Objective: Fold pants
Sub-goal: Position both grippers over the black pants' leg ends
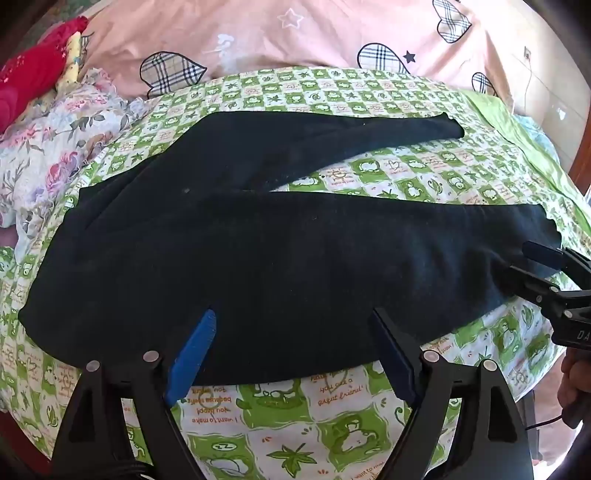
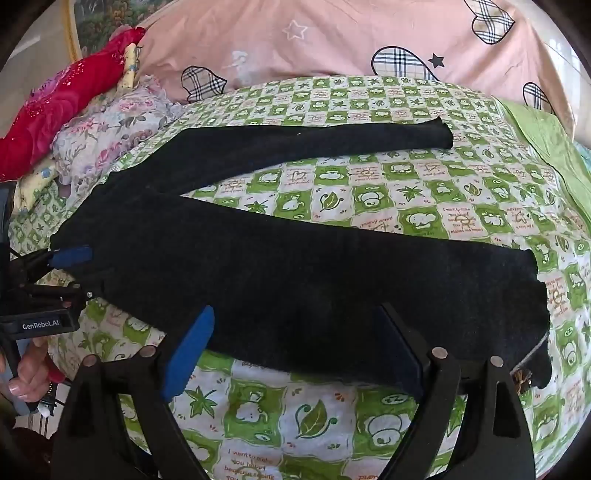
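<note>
Black pants (image 1: 240,251) lie flat on a green-and-white checked sheet (image 1: 424,177), waist at the left, two legs spread toward the right. My left gripper (image 1: 291,317) is open over the near edge of the pants by the waist and thigh. My right gripper (image 2: 295,314) is open over the near leg (image 2: 332,295); it also shows in the left wrist view (image 1: 532,262) at that leg's cuff. The left gripper appears in the right wrist view (image 2: 74,266) at the waist. The far leg (image 2: 314,144) lies apart from the near one.
A pink duvet with plaid hearts (image 1: 295,33) is piled along the far side. Floral bedding (image 1: 55,147) and a red pillow (image 1: 29,77) lie at the left. A plain green cloth (image 2: 550,147) lies at the far right. The bed's near edge is below the grippers.
</note>
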